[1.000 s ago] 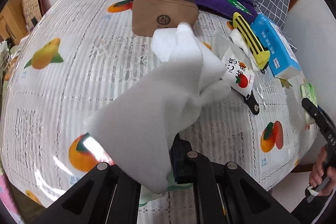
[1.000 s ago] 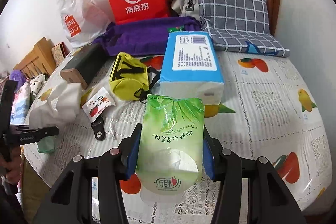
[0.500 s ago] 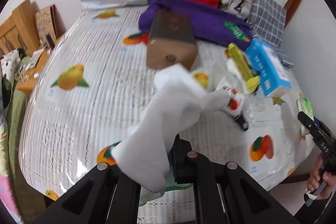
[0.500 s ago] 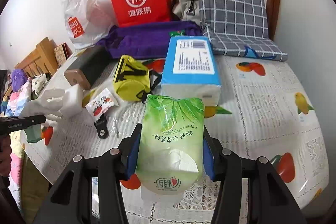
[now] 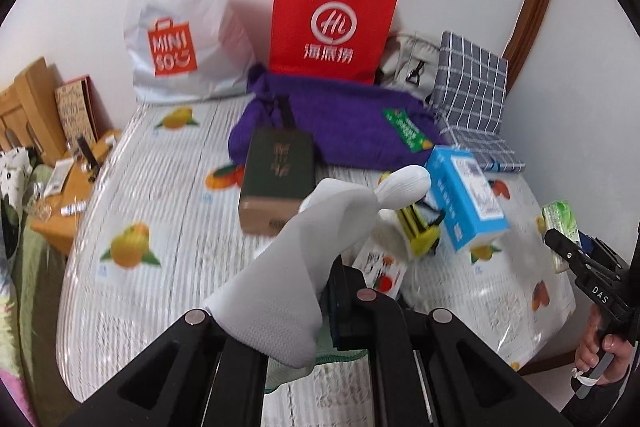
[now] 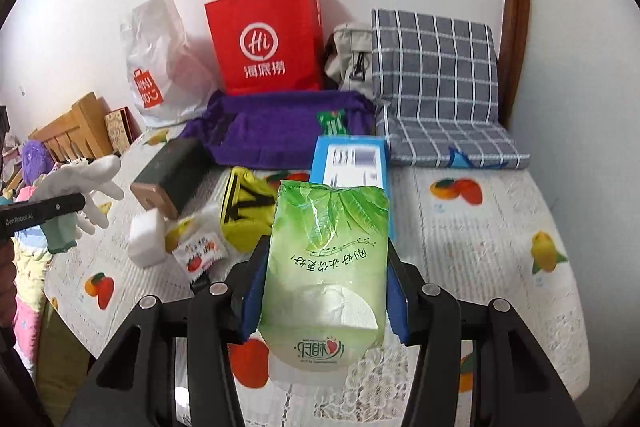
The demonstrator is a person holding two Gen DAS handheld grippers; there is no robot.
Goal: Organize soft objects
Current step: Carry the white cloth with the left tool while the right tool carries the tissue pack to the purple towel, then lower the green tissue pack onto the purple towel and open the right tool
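Observation:
My left gripper point(image 5: 320, 311) is shut on a white glove point(image 5: 304, 267) with a green cuff and holds it lifted above the table; the glove also shows in the right wrist view point(image 6: 86, 183) at the far left. My right gripper point(image 6: 324, 287) is shut on a green tissue pack point(image 6: 326, 267), held above the table's front edge; the pack also shows in the left wrist view point(image 5: 560, 223). On the table lie a yellow pouch point(image 6: 244, 211), a white sponge block point(image 6: 148, 241) and a blue tissue box point(image 6: 352, 167).
A dark box with a gold end point(image 6: 170, 175) and a snack packet point(image 6: 200, 251) lie mid-table. At the back are a purple cloth bag point(image 6: 276, 131), a red paper bag point(image 6: 266, 39), a white Miniso bag point(image 5: 180, 23) and a grey checked cushion point(image 6: 436, 87). A wooden side table point(image 5: 60, 195) stands left.
My left gripper has risen and tilted up with the glove, which has lifted off the table and uncovered the white sponge block. My right gripper has stayed shut on the tissue pack, rising slightly.

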